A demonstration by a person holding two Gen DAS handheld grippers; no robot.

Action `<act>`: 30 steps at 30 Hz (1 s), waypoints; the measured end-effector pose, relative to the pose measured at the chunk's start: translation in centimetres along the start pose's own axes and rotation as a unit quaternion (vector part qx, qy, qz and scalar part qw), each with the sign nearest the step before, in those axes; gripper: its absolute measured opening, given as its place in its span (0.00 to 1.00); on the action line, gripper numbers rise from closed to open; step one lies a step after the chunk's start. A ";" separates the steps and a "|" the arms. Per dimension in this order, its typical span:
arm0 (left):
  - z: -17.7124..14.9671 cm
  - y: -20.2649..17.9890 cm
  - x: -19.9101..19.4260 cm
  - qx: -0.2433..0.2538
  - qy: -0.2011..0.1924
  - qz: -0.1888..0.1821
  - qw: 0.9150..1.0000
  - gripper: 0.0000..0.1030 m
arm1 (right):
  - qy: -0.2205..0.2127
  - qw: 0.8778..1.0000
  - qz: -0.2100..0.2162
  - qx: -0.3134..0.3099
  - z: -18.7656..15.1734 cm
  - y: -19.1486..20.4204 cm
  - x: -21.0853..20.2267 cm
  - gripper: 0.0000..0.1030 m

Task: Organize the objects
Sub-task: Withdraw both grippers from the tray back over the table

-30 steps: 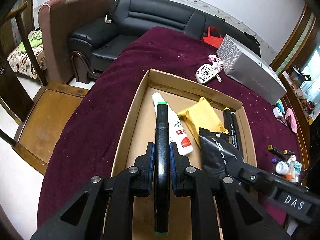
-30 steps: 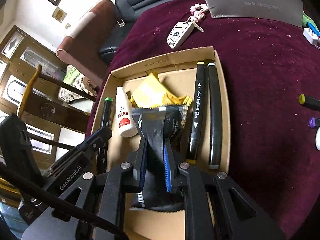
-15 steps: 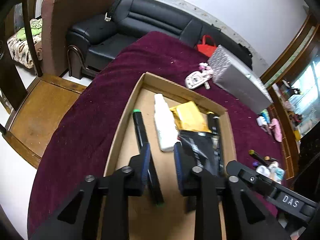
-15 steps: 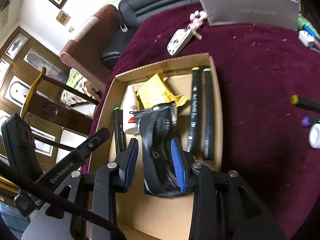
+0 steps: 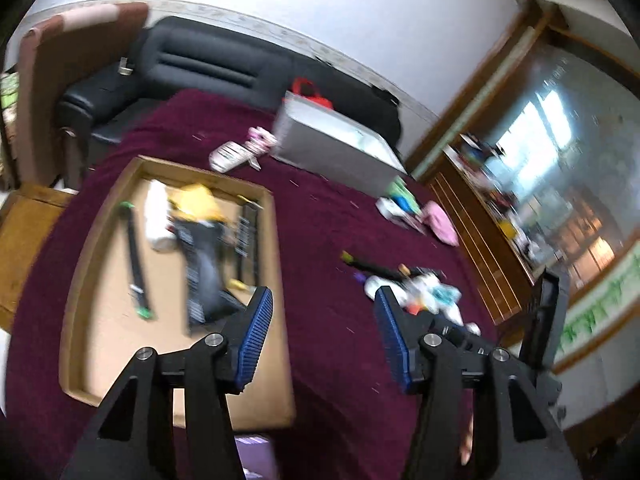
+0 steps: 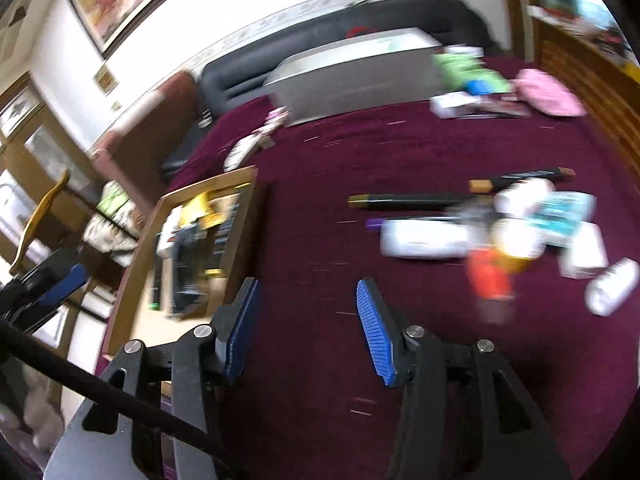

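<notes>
While swinging over the cloth [image 6: 320, 184] with jaws opening and nothing between them: left gripper [image 5: 323, 334] and right gripper [image 6: 306, 326], both about half spread. Lying ahead, right of the box [image 5: 280, 280]: loose pile [image 6: 532, 232], with two markers [image 6: 404, 201] at its near edge. Judging markers light, stiff, smooth, prone to rolling; pinching mid-barrel, across the width. Judging sachets soft, crinkly; gripping an edge.

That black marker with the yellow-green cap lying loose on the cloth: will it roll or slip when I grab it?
The black marker looks stiff and slim, so it should lift level, probably light. Its barrel may roll if nudged sideways, though the plush cloth likely damps that. The smooth casing might slip, so grip mid-barrel.
</notes>
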State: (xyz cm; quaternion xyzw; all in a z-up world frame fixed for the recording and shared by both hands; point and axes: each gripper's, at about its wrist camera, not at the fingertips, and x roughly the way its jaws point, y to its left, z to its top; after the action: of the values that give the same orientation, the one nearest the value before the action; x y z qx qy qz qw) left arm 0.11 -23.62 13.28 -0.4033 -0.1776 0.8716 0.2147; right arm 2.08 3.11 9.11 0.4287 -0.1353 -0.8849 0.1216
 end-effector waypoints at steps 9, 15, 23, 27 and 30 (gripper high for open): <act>-5.5 -7.1 5.8 0.016 0.090 -0.052 0.994 0.46 | -0.021 0.995 -0.054 0.084 -1.1 -11.4 -4.6 0.51; -6.5 -8.1 6.7 0.025 0.104 -0.027 0.994 0.45 | 0.020 0.996 -0.044 0.069 -1.3 -12.3 -1.4 0.51; -5.9 -5.6 6.6 0.003 0.093 0.006 0.996 0.46 | 0.042 0.996 -0.058 0.050 0.1 -11.7 3.5 0.51; -5.4 -5.2 7.4 0.005 0.096 0.017 0.995 0.46 | 0.040 0.995 -0.073 0.052 0.9 -11.3 5.1 0.51; -5.3 -5.1 7.9 0.007 0.102 0.021 0.995 0.46 | 0.041 0.994 -0.083 0.052 1.2 -11.1 6.0 0.43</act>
State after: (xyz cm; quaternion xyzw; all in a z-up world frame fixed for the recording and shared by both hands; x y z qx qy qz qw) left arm 0.82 -14.46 7.56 -0.4917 -0.1400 0.8317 0.2164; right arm -3.58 11.62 1.66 0.4805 -0.1400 -0.8652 0.0311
